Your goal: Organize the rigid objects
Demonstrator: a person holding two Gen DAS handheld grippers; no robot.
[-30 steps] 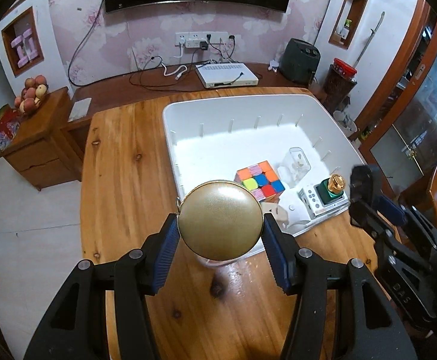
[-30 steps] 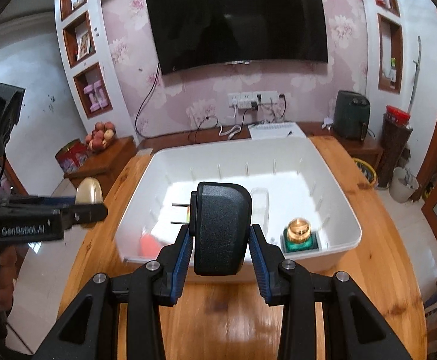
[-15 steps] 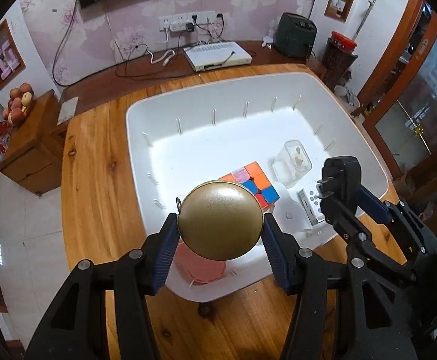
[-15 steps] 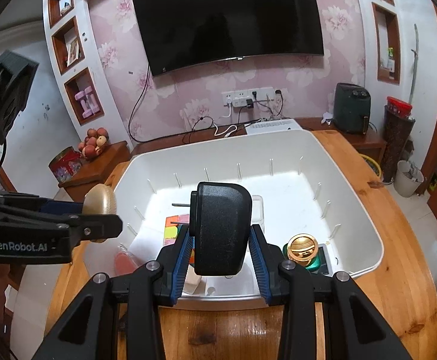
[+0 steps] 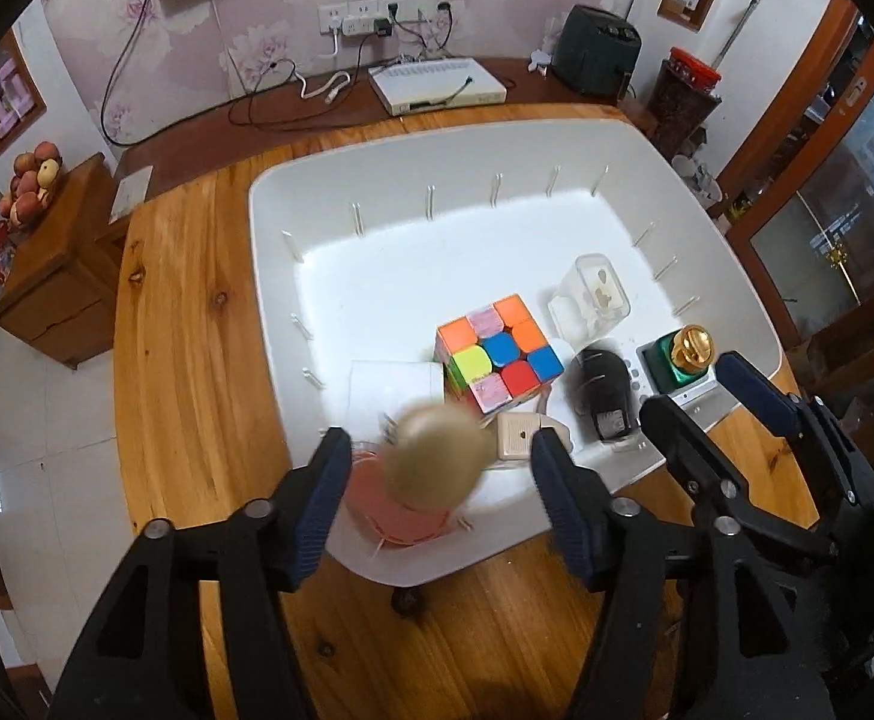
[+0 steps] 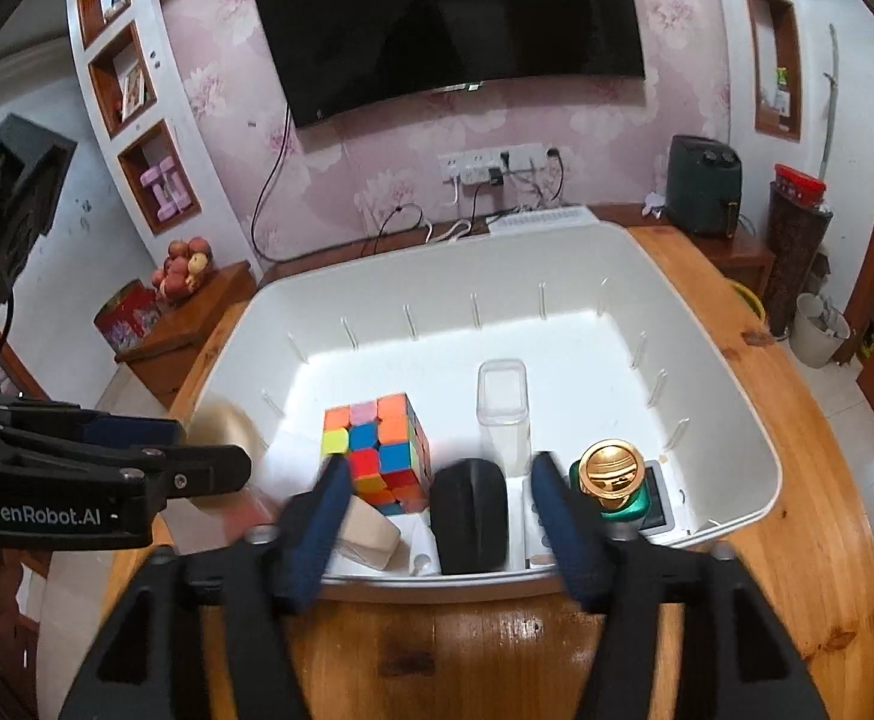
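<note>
White bin (image 5: 730, 276) on wooden table. Left gripper (image 5: 439, 468) jaws opening, blurred gold disc (image 5: 437, 459) loose between them, over bin's near corner. Right gripper (image 6: 439, 495) jaws opening; black adapter (image 6: 469, 516) unclamped between them, beside cube (image 6: 377, 450).

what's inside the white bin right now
Inside the white bin: a colour cube, a clear box, a gold-capped green bottle, a black adapter, a beige block and a falling gold disc. What lies beneath them is covered.
</note>
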